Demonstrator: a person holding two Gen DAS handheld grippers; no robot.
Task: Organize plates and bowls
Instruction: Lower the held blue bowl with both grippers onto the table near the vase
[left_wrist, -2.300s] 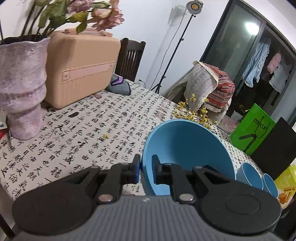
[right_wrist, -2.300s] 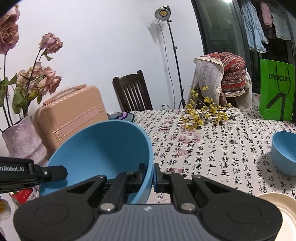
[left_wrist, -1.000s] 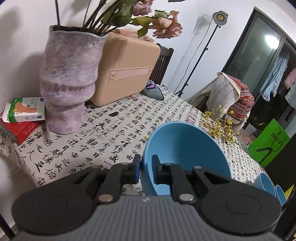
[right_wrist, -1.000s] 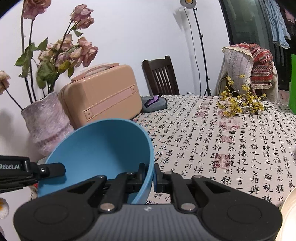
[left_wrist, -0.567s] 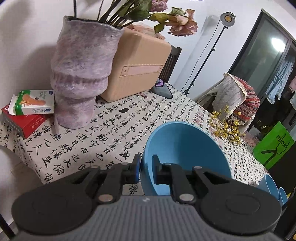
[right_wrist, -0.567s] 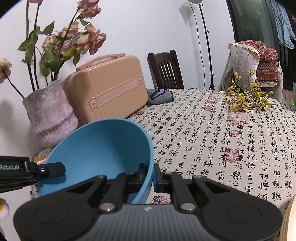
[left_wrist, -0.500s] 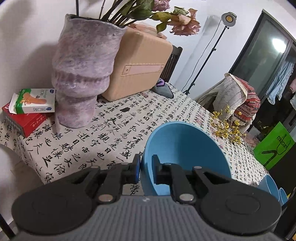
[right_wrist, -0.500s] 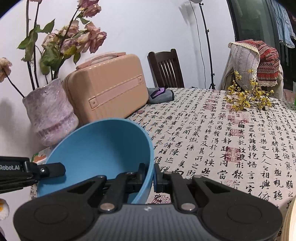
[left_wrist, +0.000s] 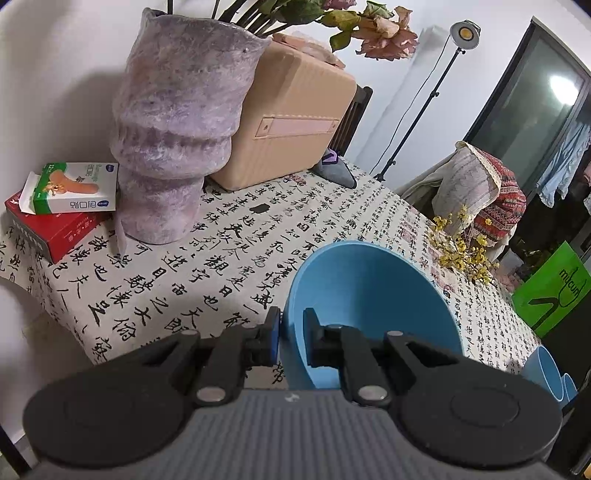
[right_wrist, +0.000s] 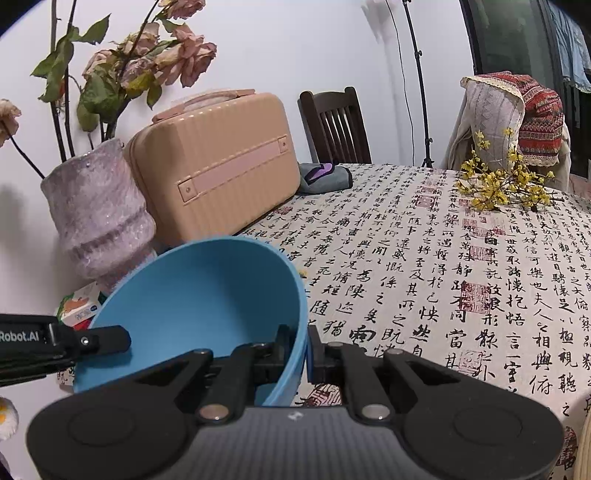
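The big bowl (left_wrist: 373, 295) at lower centre is plain sky blue, like 2 small bowls (left_wrist: 546, 373) at the right edge. The tablecloth (left_wrist: 221, 258) is cream, printed with black calligraphy and red seals. At upper left, the vase (left_wrist: 177, 122) is mottled mauve-grey; the case (left_wrist: 291, 110) is peach with pink trim. A green bag (left_wrist: 554, 291) sits at right. Both boxes (left_wrist: 55, 206), left, are red and green-white.

blue bowl (left_wrist: 373, 295) carried nearer vase (left_wrist: 177, 125) — lower

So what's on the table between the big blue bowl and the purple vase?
Nothing but bare tablecloth lies between the big blue bowl and the purple vase. The left wrist view shows it best.
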